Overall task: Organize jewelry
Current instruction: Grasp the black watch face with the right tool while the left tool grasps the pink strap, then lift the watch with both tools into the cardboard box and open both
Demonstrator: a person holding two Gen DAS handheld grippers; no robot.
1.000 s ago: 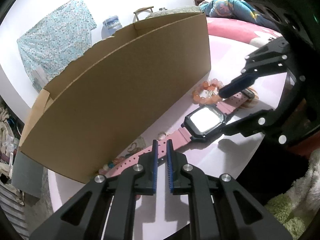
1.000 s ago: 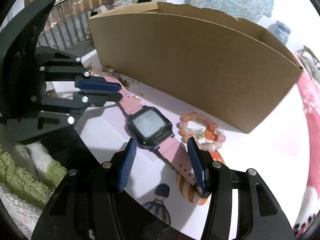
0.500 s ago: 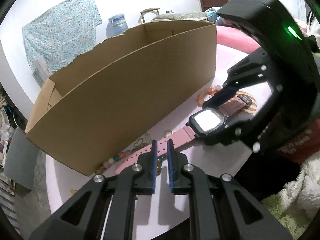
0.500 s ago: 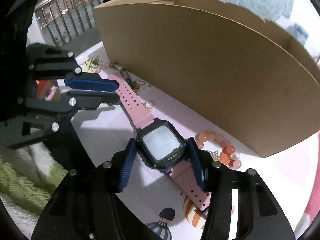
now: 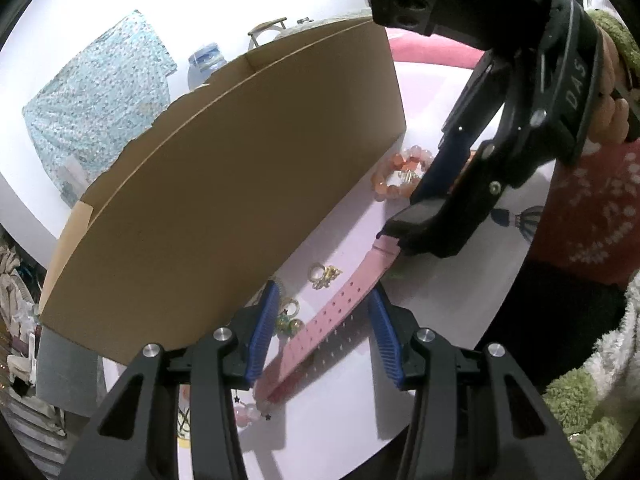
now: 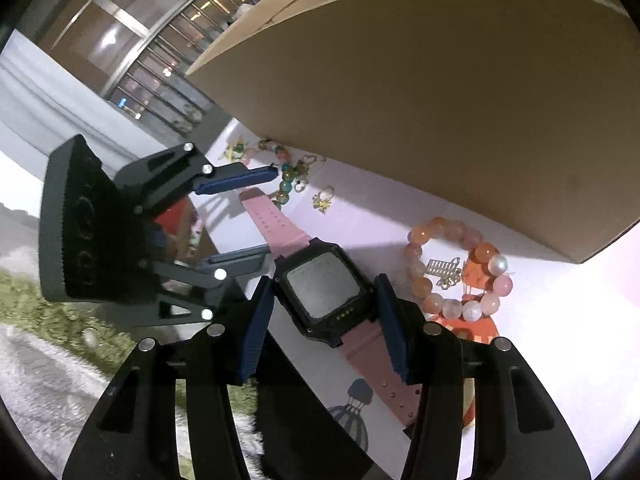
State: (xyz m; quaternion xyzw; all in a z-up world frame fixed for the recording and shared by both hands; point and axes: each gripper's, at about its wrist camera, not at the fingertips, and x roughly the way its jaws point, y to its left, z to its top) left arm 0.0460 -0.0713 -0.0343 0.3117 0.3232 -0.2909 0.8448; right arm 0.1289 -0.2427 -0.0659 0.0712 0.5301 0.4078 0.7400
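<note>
Left wrist view shows your left tool (image 5: 324, 328) with its blue fingers spread partway; they have just been opening, and the pink strap of the watch (image 5: 340, 312) runs between them without either pad pressing on it. Using the cardboard box (image 5: 240, 184) as your landmark: the watch lies on the surface (image 5: 440, 320) just in front of the box's long near wall, its strap slanting away from that wall toward your left tool. Small gold rings (image 5: 324, 274) and coloured beads (image 5: 288, 320) sit between the strap and the box wall, close to your left tool's box-side finger. A peach bead bracelet (image 5: 394, 172) lies near the box's right-hand corner, partly behind your right tool (image 5: 420, 216).

From the right wrist view, your right tool (image 6: 324, 328) sits at a middling width with the watch's dark square face (image 6: 324, 288) between its fingers; each pad is right at an edge of the case, but you cannot tell from here whether they press on it. The bracelet (image 6: 456, 268) is just beside the right tool's outer finger, between it and the box (image 6: 440, 92). Your left tool (image 6: 244, 220) straddles the strap's far end, near the box's left corner. A hand in a green fuzzy sleeve (image 5: 612, 40) holds the right tool.
</note>
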